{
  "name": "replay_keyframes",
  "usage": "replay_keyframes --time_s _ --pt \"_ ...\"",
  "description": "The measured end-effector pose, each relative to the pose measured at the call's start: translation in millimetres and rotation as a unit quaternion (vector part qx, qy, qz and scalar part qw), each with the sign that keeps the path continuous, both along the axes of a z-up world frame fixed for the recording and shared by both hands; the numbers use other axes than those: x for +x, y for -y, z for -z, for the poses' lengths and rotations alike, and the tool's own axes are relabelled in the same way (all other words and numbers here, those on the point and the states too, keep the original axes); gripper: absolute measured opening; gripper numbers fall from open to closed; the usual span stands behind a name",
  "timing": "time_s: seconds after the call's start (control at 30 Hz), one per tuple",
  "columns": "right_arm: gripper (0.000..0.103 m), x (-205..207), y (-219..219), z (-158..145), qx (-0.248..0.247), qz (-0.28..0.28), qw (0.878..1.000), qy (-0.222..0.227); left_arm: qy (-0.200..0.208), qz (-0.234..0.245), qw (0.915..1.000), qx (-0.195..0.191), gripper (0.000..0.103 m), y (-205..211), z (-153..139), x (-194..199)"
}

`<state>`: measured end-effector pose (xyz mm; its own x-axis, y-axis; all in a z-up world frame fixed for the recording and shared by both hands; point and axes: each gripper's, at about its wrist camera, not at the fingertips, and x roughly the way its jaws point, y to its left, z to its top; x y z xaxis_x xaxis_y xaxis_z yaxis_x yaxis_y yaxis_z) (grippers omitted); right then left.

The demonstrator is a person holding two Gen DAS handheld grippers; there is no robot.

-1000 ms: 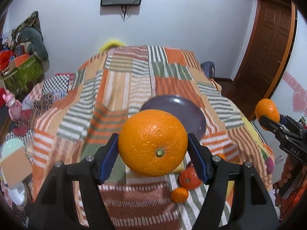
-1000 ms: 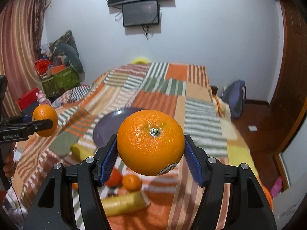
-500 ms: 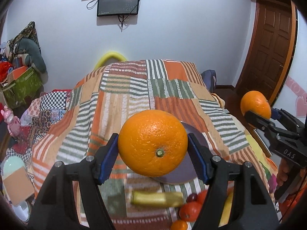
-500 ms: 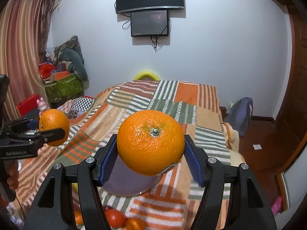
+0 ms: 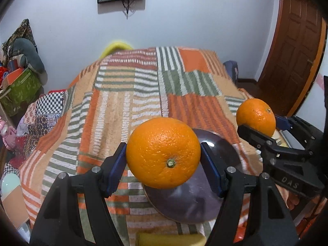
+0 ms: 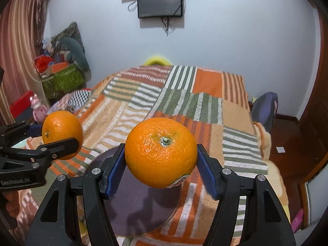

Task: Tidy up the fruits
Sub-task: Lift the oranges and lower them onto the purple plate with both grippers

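Observation:
My left gripper [image 5: 163,167] is shut on a large orange [image 5: 163,152] and holds it above the near edge of a dark purple plate [image 5: 190,203] on the striped bedspread. My right gripper [image 6: 161,167] is shut on a second orange [image 6: 161,151] with a sticker, above the same plate [image 6: 141,207]. Each gripper shows in the other's view: the right one with its orange [image 5: 256,116] at the right, the left one with its orange [image 6: 61,132] at the left.
A yellow fruit [image 5: 171,239] lies on the patchwork bedspread [image 5: 127,102] just in front of the plate. A green box [image 6: 61,81] and clutter stand at the left of the bed. A wooden door [image 5: 295,47] is at the right.
Both grippers have moved forward and together over the plate, which now lies right under the oranges. The small fruits in front of the plate have dropped out of view.

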<state>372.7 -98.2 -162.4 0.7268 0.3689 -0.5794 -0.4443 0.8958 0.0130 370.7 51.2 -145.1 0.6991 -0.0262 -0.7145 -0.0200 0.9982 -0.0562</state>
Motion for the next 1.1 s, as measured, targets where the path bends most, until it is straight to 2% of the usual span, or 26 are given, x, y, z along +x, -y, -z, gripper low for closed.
replay_keyframes --time_s 0.4,0.6,0.77,0.87,0.93,1.0,1.1 --pt "0.063 30 -21 49 -0.075 -0.048 0.994 -0.067 -0.083 0.031 0.996 -0.008 0.07 1 59 53" --pt "0.063 37 -30 71 -0.103 -0.075 0.988 -0.09 -0.115 0.036 0.9918 -0.042 0.07 -1 80 65" --pt "0.064 31 -32 74 -0.123 -0.083 0.986 -0.074 -0.107 0.046 0.9932 -0.014 0.07 7 81 64" --pt "0.067 33 -31 75 -0.118 -0.089 0.985 -0.086 -0.112 0.048 0.9925 -0.014 0.07 6 80 66" --pt "0.078 32 -31 73 -0.113 -0.087 0.986 -0.091 -0.115 0.045 0.9922 -0.018 0.07 3 79 66" --pt "0.085 29 -31 70 -0.111 -0.082 0.987 -0.084 -0.115 0.045 0.9923 -0.015 0.07 3 76 65" --pt "0.085 22 -29 64 -0.111 -0.081 0.988 -0.075 -0.096 0.05 0.994 -0.017 0.072 1 64 56"
